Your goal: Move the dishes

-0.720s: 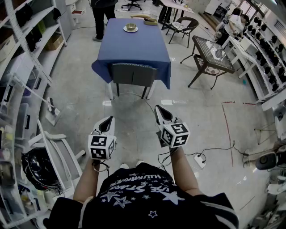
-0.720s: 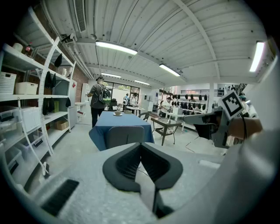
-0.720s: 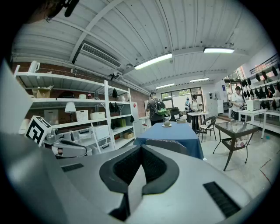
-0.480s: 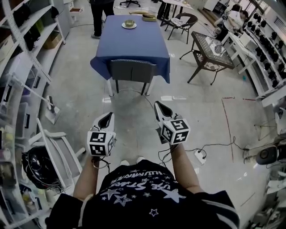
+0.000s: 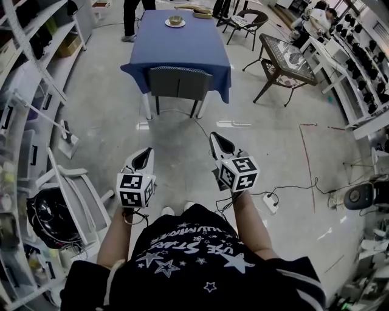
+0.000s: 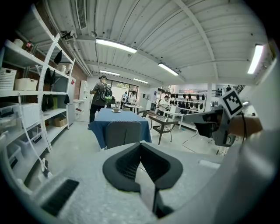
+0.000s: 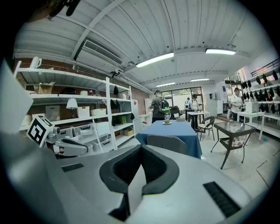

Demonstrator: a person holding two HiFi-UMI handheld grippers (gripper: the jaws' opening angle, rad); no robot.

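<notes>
The left claw (image 6: 140,146) is closed: its two dark pads are pressed together and nothing is between them. The right claw (image 7: 140,148) is closed in the same way and is also empty. In the head view the two claws are side by side in front of the person's body, above the grey floor (image 5: 182,140), and both point forward to the table (image 5: 182,51).

This table is well apart from the claws and carries a blue cloth. A grey chair (image 5: 179,82) stands at its near side, pushed against the edge. The dishes, a cup on a saucer (image 5: 175,21), stand at the far end of the table, a little left of its middle. Just behind them, at the far edge, lies another flat thing (image 5: 203,11); I cannot tell what it is.

A person (image 6: 101,94) with a backpack stands near the far left corner of the table. To the right is a glass-topped side table (image 5: 285,58). White shelves (image 5: 30,91) run along the left wall. A power strip (image 5: 269,201) lies on the floor near the right claw.
</notes>
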